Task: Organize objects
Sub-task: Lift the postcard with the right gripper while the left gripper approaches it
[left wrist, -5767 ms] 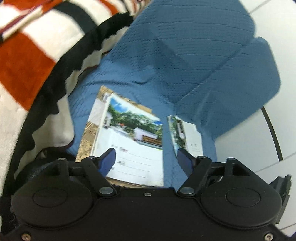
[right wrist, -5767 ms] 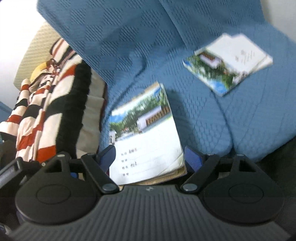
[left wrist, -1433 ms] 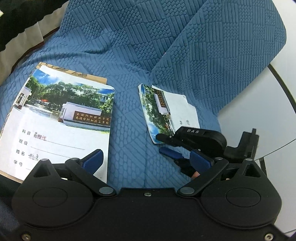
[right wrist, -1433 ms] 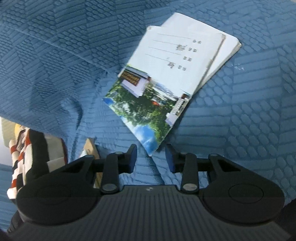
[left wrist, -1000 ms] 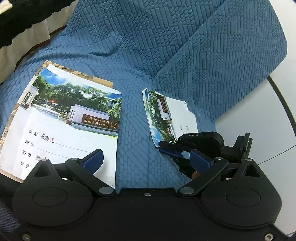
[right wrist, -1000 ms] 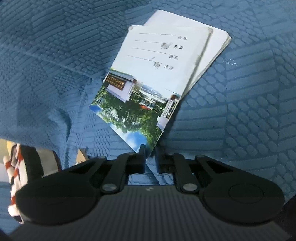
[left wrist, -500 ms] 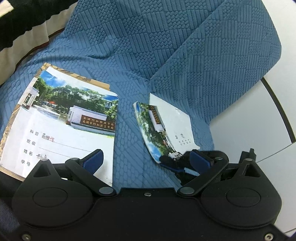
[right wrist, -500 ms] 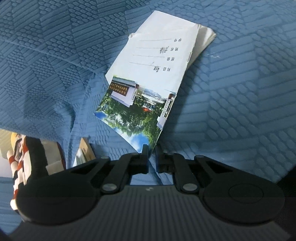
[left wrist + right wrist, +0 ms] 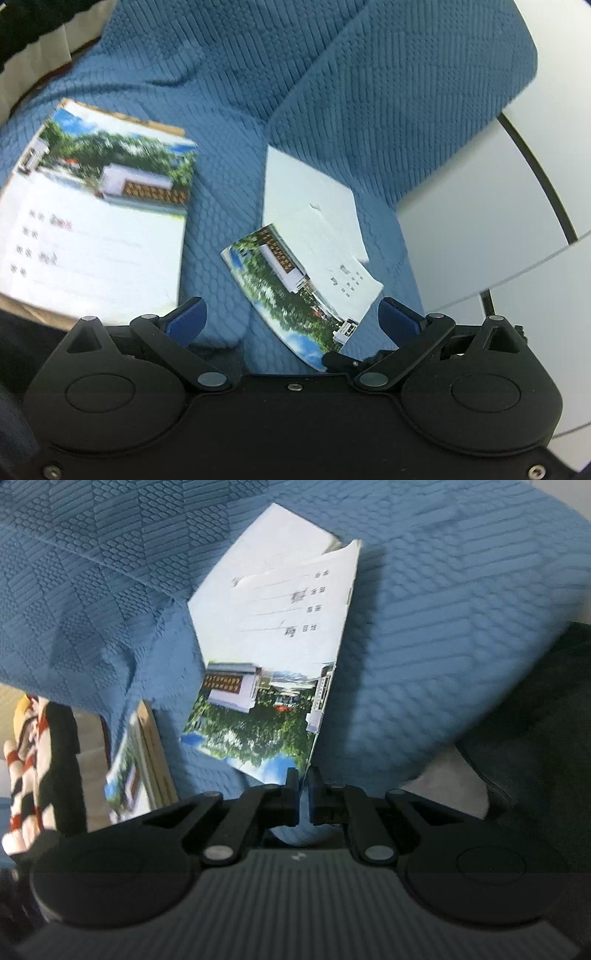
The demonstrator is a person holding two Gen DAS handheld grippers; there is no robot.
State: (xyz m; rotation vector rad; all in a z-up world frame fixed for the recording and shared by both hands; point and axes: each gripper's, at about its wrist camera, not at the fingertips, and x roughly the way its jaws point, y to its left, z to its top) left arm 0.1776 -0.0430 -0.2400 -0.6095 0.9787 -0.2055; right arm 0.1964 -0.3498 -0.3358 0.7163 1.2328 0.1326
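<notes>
Right claw: I am pinching my right gripper (image 9: 303,775) closed on the near corner of the small notebook (image 9: 273,657); the pads are pressing both sides of the blue-sky corner, at 6 o'clock in the right wrist view.
Small notebook: it is tilting up off the blue textured cover (image 9: 424,627), its far edge pointing to 12 o'clock and its white lined cover facing me.
Sheet beneath: a white sheet (image 9: 306,192) is lying under the notebook's far end, toward 12 o'clock in the left wrist view.
Left claw: I am holding my left gripper (image 9: 291,317) wide apart with nothing between the blue pads; the notebook's near corner is sitting in the gap without touching them.
Second stack: the larger notebook (image 9: 99,221) is lying flat at 9 o'clock on a brown backing, apart from the small one.
Open room: a strip of bare blue cover is running between the two notebooks, from 12 to 6 o'clock.
Edges: the cover is ending at 2 o'clock, where the white floor (image 9: 480,221) begins; the striped blanket (image 9: 33,746) is bordering 8 o'clock in the right wrist view.
</notes>
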